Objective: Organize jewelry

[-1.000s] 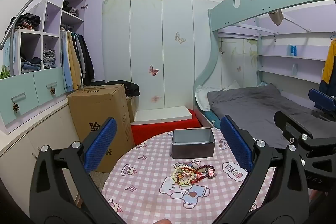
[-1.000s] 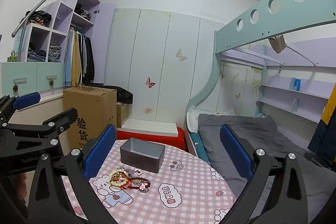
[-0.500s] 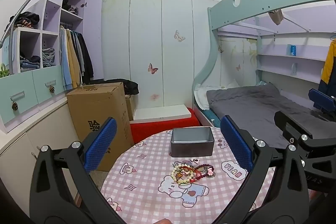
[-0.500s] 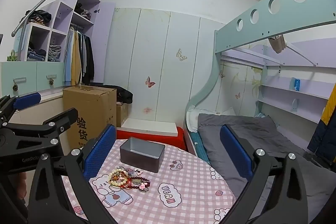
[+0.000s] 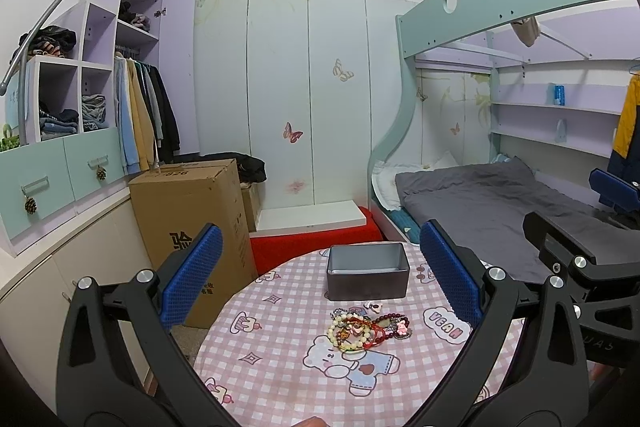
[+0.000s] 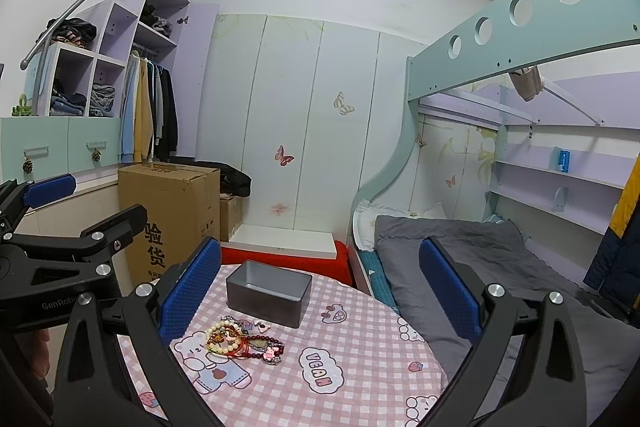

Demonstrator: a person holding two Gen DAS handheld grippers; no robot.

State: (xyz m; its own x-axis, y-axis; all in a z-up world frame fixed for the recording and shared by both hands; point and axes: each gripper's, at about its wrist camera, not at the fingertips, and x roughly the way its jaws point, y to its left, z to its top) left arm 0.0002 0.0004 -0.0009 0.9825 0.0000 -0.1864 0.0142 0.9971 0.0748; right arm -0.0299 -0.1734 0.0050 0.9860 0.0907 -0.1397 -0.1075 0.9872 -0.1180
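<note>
Lying in a tangled heap on the round tabletop (image 5: 280,359), the jewelry pile (image 5: 368,329) gathers a cream bead bracelet, dark red bead strands, red cord and small pink charms. It rests on the pink checked cloth, near the printed bear and just in front of the gray tin box (image 5: 367,270), which stands open-topped toward the far edge of the tabletop. A small pale charm (image 5: 375,305) sits apart from the heap, between it and the box.

The left gripper (image 5: 320,279) is held above the near side of the tabletop with its blue-padded fingers spread wide, grasping nothing; box and jewelry both show in the gap between them. The right gripper (image 6: 320,287) is likewise released and empty, its fingers wide apart, with the tin box (image 6: 269,291) and the jewelry pile (image 6: 244,341) seen toward its left finger. In the right wrist view, the left gripper's black frame juts in from the left edge, off the tabletop's side.

Behind the tabletop stand a cardboard box (image 5: 192,227), a white wardrobe with butterfly stickers (image 5: 280,99), and a bunk bed with gray bedding (image 5: 480,199).
</note>
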